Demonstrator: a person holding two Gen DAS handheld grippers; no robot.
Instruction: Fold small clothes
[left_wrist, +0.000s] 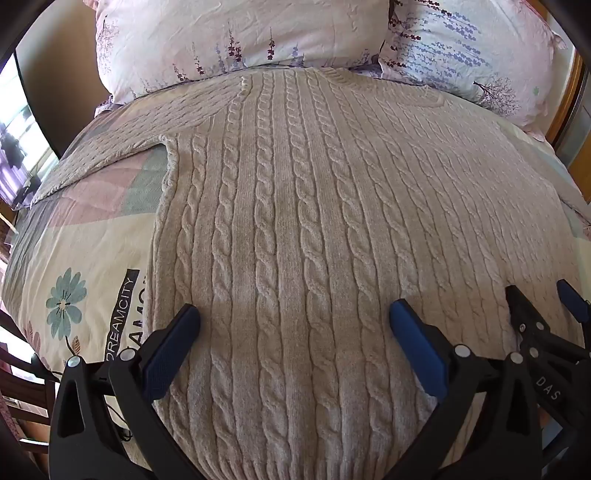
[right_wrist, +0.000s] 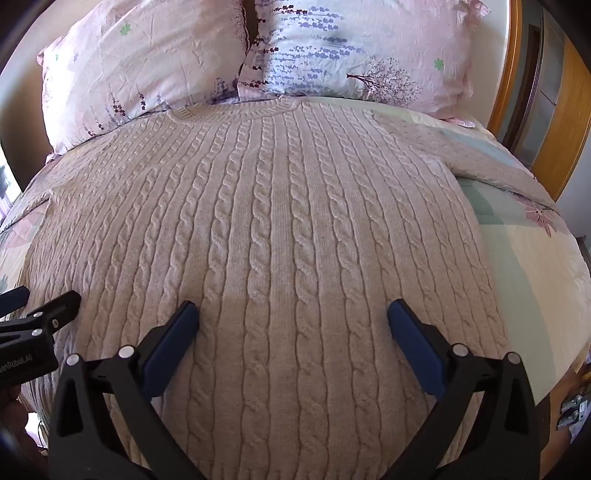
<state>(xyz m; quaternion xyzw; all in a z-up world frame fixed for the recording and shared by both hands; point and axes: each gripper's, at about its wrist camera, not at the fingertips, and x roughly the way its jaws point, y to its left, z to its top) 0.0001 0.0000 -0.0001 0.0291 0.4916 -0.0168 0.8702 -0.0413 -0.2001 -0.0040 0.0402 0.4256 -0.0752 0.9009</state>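
A beige cable-knit sweater (left_wrist: 303, 206) lies flat on the bed, collar toward the pillows and both sleeves spread out to the sides. It also fills the right wrist view (right_wrist: 273, 221). My left gripper (left_wrist: 295, 317) is open and empty, just above the sweater's lower left part. My right gripper (right_wrist: 293, 314) is open and empty, just above the lower right part. The right gripper also shows at the right edge of the left wrist view (left_wrist: 539, 295). The left gripper shows at the left edge of the right wrist view (right_wrist: 44, 299). The sweater's hem is hidden under the grippers.
A patterned quilt (left_wrist: 85, 258) covers the bed under the sweater. Two floral pillows (left_wrist: 236, 40) (right_wrist: 354, 55) lie at the head, touching the collar. A wooden headboard and cabinet (right_wrist: 561, 110) stand at the right. A window (left_wrist: 14, 147) is at the left.
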